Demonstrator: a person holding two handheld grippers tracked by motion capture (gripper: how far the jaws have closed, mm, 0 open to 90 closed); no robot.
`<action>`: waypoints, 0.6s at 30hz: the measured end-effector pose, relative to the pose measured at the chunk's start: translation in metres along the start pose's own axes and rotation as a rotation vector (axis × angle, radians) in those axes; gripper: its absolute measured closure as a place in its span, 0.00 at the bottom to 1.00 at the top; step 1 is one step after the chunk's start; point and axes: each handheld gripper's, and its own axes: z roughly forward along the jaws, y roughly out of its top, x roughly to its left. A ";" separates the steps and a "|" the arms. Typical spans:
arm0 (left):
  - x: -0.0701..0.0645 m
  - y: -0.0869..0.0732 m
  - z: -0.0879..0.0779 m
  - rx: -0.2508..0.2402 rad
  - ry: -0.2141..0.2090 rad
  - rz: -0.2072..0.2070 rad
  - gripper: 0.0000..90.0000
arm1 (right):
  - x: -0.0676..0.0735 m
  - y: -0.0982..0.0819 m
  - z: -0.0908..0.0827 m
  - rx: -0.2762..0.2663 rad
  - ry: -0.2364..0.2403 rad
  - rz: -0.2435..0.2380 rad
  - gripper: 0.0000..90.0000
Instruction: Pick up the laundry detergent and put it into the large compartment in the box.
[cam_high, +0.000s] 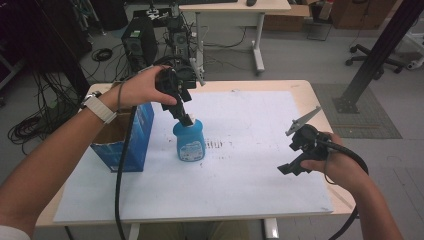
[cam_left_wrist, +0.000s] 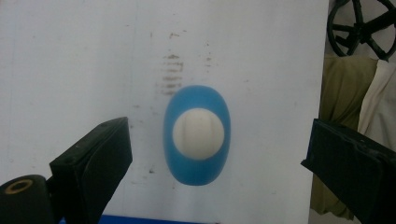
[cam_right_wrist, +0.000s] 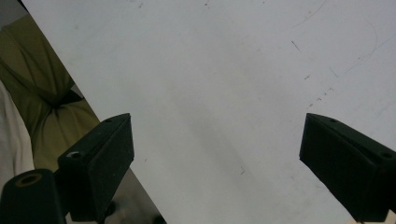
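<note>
So I'm at the light wooden table (cam_high: 305, 92) with the big white sheet (cam_high: 250, 165) spread over most of it. On the left side of the sheet sits an open blue cardboard box (cam_high: 131, 145), and just beside it, to its right, stands the small blue plastic bottle with a white cap (cam_high: 190, 142), upright on the sheet.

My left gripper (cam_high: 185, 119) is right over the bottle, pointing straight down at the cap. In the left gripper view I'm looking down on the bottle (cam_left_wrist: 197, 135) from above, and my jaws are spread wide either side of it, not touching it.

My right gripper (cam_high: 286, 169) hangs above the sheet's right edge, well apart from the bottle, jaws wide with nothing between them.
</note>
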 end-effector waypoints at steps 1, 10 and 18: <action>0.000 0.000 0.001 0.001 -0.003 0.002 0.08 | 0.000 0.000 0.000 0.000 0.000 0.000 0.11; -0.001 -0.001 0.012 0.007 -0.013 0.007 0.08 | 0.000 0.000 0.000 0.000 0.001 -0.002 0.11; 0.001 -0.004 0.020 0.013 -0.010 0.003 0.08 | 0.000 0.000 0.001 0.003 0.002 -0.001 0.11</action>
